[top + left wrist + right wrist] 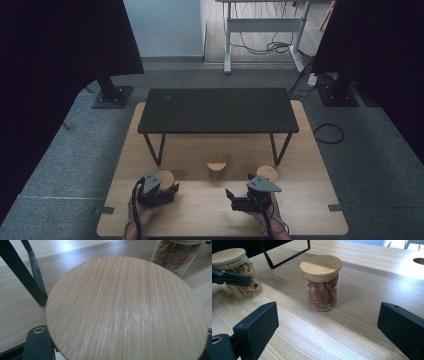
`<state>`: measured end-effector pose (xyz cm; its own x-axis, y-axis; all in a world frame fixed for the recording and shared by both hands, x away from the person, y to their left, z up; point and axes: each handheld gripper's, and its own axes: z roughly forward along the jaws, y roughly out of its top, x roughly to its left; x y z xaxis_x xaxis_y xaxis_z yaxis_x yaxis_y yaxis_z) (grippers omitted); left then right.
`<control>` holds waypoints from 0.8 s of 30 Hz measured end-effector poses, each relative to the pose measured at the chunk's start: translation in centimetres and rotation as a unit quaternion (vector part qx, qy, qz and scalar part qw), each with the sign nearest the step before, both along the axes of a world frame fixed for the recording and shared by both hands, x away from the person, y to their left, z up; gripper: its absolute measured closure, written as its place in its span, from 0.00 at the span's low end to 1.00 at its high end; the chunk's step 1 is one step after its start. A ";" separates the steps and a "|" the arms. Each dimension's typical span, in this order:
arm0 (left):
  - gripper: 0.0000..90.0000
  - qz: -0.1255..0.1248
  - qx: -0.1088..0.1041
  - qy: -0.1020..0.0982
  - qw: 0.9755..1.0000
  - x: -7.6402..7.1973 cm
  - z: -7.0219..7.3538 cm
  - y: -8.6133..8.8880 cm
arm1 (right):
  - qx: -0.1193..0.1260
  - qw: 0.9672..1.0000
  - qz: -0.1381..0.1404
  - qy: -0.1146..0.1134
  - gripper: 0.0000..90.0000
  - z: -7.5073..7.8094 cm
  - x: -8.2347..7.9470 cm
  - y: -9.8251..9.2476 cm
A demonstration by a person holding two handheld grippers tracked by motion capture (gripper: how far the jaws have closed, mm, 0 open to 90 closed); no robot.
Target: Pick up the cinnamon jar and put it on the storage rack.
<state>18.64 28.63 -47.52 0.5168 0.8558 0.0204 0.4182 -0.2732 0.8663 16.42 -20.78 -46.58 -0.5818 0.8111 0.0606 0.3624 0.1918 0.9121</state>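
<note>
Three glass jars with bamboo lids stand on the wooden table [300, 165]. The left jar [165, 177] holds pale rolled tubes [244, 287], and its round lid [125, 302] looms close in the left gripper view. My left gripper [167, 189] [122, 340] is shut on this jar, one jaw on each side of it. The middle jar [216, 165] [321, 282] [175, 255] holds red-orange pieces and stands free. My right gripper [240, 186] [328, 315] is open, its jaws wide apart and aimed at the middle jar, a short way off. The third jar [266, 173] stands just beyond the right gripper.
A low black shelf [217, 110] on thin metal legs [22, 277] stands across the back half of the table, just behind the jars. Grey carpet surrounds the table. Dark stands and a white desk frame with cables [265, 30] lie beyond.
</note>
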 end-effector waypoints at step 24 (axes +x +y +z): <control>0.28 0.003 -0.008 -0.024 1.000 -1.6 1.7 0.4 | -0.008 1.000 -0.007 0.004 0.03 -0.1 0.1 0.3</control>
<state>17.07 29.08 -45.79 0.5103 0.8594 0.0308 0.3783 -0.2565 0.8894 16.50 -20.51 -46.66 -0.5699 0.8200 0.0525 0.3727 0.2011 0.9059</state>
